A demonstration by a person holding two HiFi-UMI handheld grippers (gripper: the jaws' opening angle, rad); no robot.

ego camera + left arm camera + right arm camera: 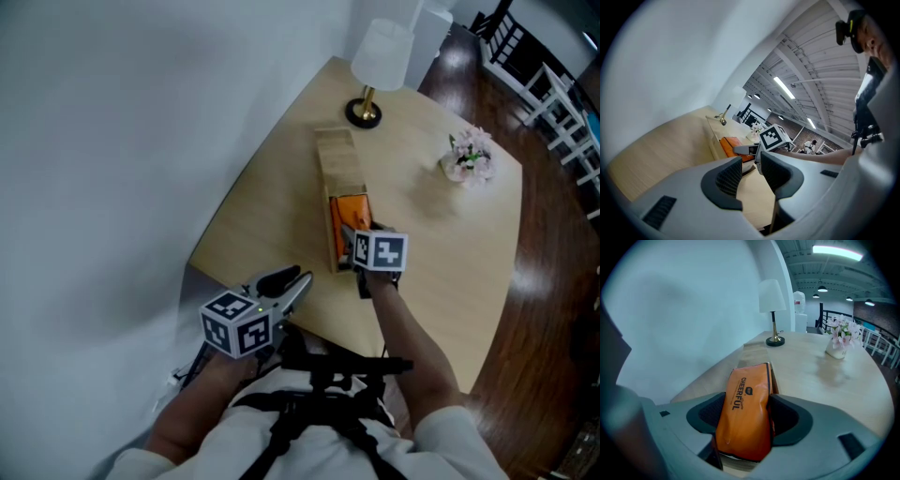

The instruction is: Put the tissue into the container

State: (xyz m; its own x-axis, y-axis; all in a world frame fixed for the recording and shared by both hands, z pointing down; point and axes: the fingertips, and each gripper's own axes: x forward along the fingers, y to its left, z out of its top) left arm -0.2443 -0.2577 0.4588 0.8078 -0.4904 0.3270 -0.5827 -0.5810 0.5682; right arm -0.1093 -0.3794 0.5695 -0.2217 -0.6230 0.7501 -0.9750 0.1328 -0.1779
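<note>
My right gripper (748, 414) clamps the glossy orange tissue pack (744, 394) (soft, creased plastic), which seems partly inside the near end of the long wooden container (339, 161). The left gripper (751, 174) hangs slack-jawed and empty by the pale table (441, 281) edge, with a lamp (380, 58) beyond.

In the head view the right gripper (356, 239) has its jaws covered by its own marker cube (382, 251), which also hides the near ends of the orange tissue pack (350, 212) and the wooden container (337, 173), so whether the pack touches the container's floor cannot be told. In the right gripper view the pack's lower end is lost behind the gripper body, and the container shows only as slivers beside it. The near edge of the table (441, 253) is hidden under the person's arms (412, 337), and the far figures (808, 146) in the left gripper view are too small to make out.
</note>
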